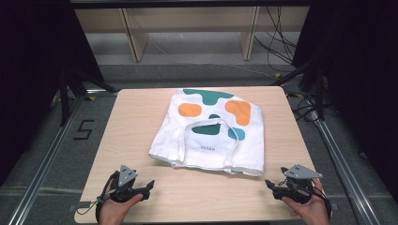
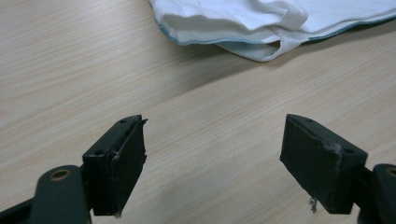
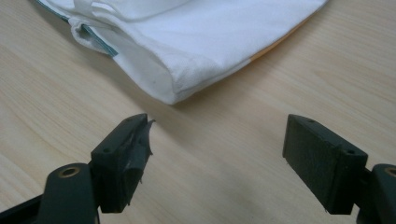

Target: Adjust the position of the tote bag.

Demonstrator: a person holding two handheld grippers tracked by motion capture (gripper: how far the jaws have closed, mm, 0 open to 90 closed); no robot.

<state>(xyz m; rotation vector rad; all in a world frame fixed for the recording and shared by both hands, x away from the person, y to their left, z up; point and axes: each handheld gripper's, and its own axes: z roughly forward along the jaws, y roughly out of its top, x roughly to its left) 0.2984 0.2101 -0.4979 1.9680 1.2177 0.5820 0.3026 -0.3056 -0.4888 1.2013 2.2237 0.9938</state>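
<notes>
1. White cloth bag [image 1: 211, 133] with orange and teal patches lies flat near the middle of the pale wooden surface [image 1: 136, 122], its handles folded on top.
2. Left gripper [image 1: 149, 185] rests at the near left edge of the surface, jaws spread wide with nothing between them; in the left gripper view the bag's near hem [image 2: 261, 44] lies well ahead of the jaws.
3. Right gripper [image 1: 268, 183] sits at the near right edge, jaws also wide apart and empty; in the right gripper view the bag's corner [image 3: 173, 91] lies just ahead, apart from them.
</notes>
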